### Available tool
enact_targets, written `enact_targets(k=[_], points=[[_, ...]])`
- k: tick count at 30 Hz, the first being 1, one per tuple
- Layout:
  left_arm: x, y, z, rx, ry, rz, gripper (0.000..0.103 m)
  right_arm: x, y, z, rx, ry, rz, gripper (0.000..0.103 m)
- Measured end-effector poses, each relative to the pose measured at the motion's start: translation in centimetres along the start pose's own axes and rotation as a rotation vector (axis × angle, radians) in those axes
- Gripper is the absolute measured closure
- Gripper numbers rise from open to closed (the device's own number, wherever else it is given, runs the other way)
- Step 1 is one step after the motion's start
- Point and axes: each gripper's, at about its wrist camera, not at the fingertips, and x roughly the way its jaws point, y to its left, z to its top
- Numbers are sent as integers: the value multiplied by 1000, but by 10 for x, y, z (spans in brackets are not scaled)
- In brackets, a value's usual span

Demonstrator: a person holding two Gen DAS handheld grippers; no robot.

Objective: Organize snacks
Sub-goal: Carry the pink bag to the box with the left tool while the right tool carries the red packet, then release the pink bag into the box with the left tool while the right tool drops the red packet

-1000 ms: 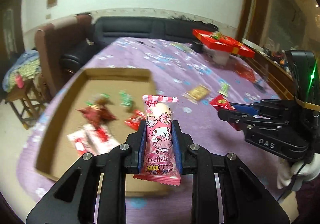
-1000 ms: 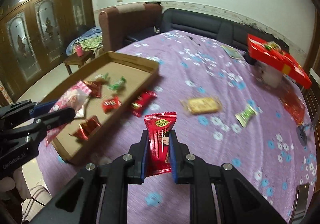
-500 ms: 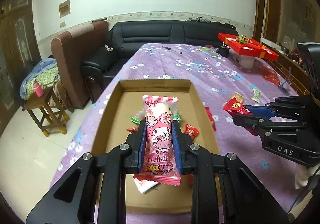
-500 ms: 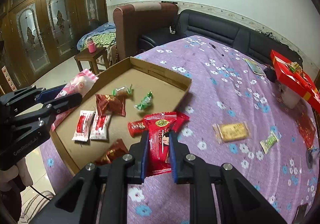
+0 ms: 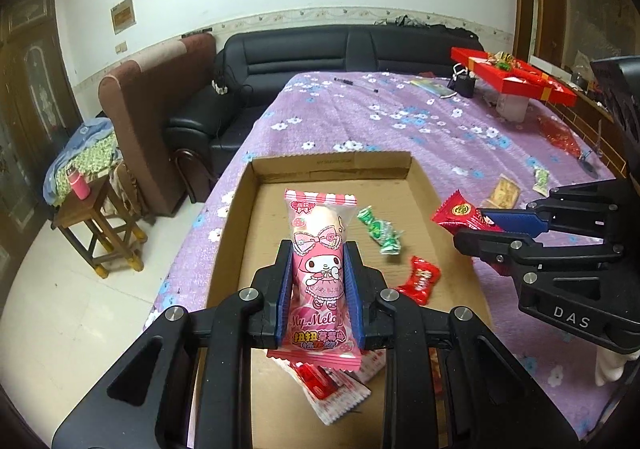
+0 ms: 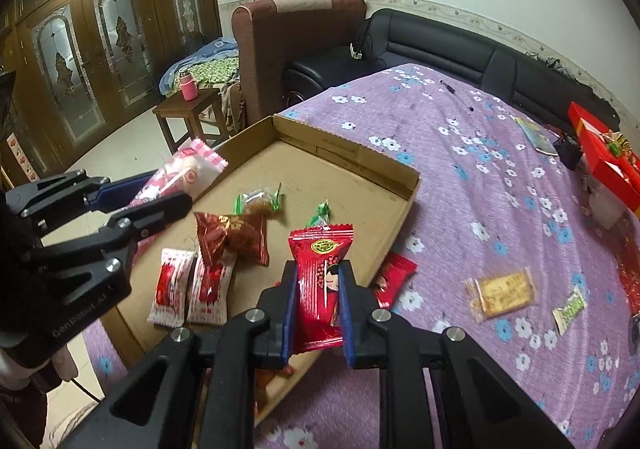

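My left gripper [image 5: 318, 269] is shut on a pink cartoon-rabbit snack packet [image 5: 320, 281], held upright above the near part of the shallow cardboard tray [image 5: 332, 167]. My right gripper [image 6: 318, 281] is shut on a red snack packet [image 6: 322, 281] over the tray's right rim [image 6: 400, 217]. From the left wrist that red packet [image 5: 464, 215] hangs just right of the tray. From the right wrist the pink packet [image 6: 182, 175] hovers over the tray's left side. Inside the tray lie green-wrapped candies [image 5: 380, 231], a small red candy [image 5: 420, 279], a dark red pouch [image 6: 232, 239] and two white-and-red packets [image 6: 190, 287].
On the purple flowered cloth [image 6: 480, 169] lie a yellow cracker packet [image 6: 502, 291], a green packet [image 6: 570, 309] and a red packet [image 6: 392, 283] against the tray. A red gift box [image 5: 512, 75] stands far right. A black sofa [image 5: 340, 53], a brown armchair [image 5: 156, 113] and a wooden stool [image 5: 100, 225] stand beyond.
Both grippers have carried their packets leftward over the tray; the tray now sits centred under the left gripper, and the right gripper has come from the open cloth to the tray's right rim.
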Motion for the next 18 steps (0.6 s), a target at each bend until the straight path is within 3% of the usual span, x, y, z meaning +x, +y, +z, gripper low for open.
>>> enact_targets(k=[18], points=[[62,32,20,-44,118,-33,80,67,-13,46,96,79,69,82]])
